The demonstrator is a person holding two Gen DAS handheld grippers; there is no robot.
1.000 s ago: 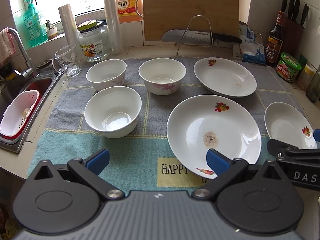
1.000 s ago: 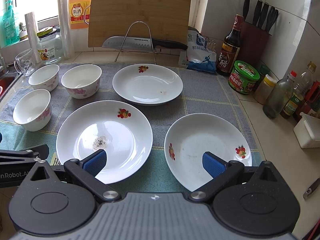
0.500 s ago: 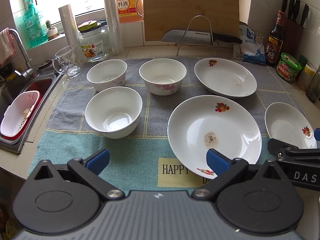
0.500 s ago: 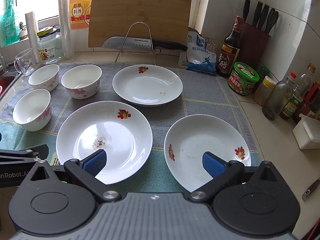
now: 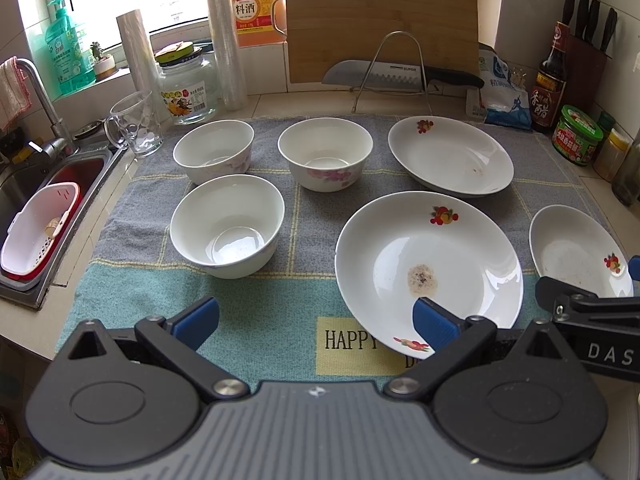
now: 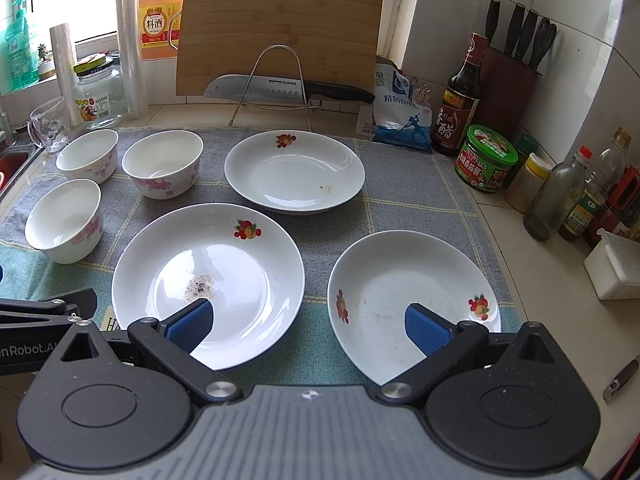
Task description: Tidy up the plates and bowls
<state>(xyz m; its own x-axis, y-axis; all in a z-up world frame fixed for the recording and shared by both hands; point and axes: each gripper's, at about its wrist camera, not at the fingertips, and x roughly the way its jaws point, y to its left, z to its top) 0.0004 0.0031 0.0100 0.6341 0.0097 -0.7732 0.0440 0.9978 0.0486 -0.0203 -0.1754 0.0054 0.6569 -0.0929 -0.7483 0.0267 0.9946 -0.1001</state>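
Three white bowls stand on the towel: a near-left bowl, a far-left bowl and a middle bowl. Three fruit-print plates lie to their right: a big stained plate, a far plate and a right plate. My left gripper hovers open over the towel's front edge. My right gripper is open too, between the big plate and the right plate, holding nothing.
A grey-and-teal towel covers the counter. A sink with a red-and-white basket lies left. A cutting board, knife on a wire stand, glass mug and jar stand behind. Bottles and jars crowd the right side.
Both views have shifted very slightly; the dishes have not moved and both grippers stay open.
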